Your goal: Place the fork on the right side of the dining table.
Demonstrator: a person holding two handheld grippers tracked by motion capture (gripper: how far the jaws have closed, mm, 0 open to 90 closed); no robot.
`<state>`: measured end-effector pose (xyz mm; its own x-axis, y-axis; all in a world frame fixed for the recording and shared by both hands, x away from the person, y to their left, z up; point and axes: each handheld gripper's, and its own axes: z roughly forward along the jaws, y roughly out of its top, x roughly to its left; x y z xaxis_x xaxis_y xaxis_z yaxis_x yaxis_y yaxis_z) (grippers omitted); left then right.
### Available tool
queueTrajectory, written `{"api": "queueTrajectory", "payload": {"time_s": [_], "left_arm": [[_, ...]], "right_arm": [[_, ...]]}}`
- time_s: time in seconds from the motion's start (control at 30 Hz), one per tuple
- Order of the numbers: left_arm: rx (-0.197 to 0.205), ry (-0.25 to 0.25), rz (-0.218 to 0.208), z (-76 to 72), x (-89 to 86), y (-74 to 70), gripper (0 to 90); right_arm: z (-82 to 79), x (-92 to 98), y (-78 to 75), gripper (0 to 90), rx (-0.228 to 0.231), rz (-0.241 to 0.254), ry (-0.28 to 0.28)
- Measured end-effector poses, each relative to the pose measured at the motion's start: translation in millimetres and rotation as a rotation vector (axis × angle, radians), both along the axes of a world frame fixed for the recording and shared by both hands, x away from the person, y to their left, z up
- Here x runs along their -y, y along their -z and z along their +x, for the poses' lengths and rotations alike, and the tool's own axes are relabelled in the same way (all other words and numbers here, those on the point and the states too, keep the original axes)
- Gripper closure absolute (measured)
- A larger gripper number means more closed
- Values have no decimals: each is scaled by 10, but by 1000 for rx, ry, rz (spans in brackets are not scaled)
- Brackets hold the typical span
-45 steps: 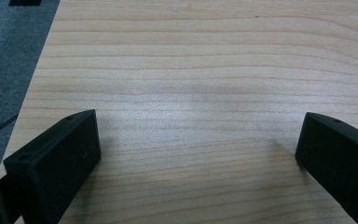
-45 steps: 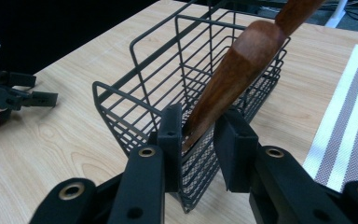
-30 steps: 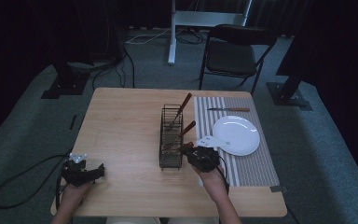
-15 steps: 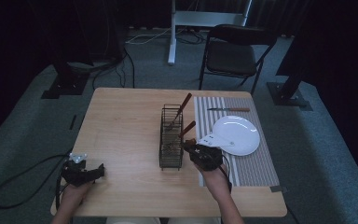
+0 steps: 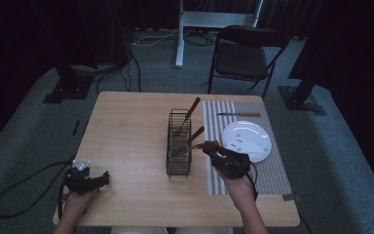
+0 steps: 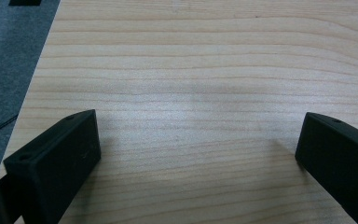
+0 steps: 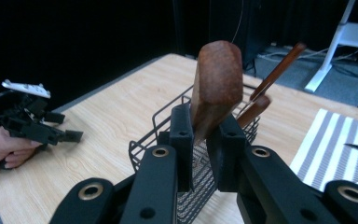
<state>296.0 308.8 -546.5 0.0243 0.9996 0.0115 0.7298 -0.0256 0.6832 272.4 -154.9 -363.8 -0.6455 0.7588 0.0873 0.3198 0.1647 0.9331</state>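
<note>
Lifted from the wire basket (image 5: 179,146), right hand-held gripper (image 5: 214,152) clamps a wooden-handled utensil (image 7: 216,84); left hand-held gripper (image 5: 97,179) gapes

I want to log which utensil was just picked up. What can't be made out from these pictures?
- Right gripper view: its jaws cover the wooden handle lower down, so the utensil type is unknown.
- High view: the working ends of utensils in the wire basket are too small and dim.
</note>
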Motion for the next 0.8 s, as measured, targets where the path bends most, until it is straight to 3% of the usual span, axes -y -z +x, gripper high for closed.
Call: {"api": "queueTrajectory", "payload": {"time_s": [0.23,0.4,0.57,0.8], "left_arm": [[2,-1,0,0,0,2,2],[2,-1,0,0,0,2,2],[1,0,0,0,0,1,2],[1,-1,0,0,1,1,2]], "right_arm": [[-183,317,-182,811,35,10,43],[-224,503,-160,810,22,5,86],[-261,717,-6,810,-23,10,140],[-285,946,358,810,-122,5,189]]}}
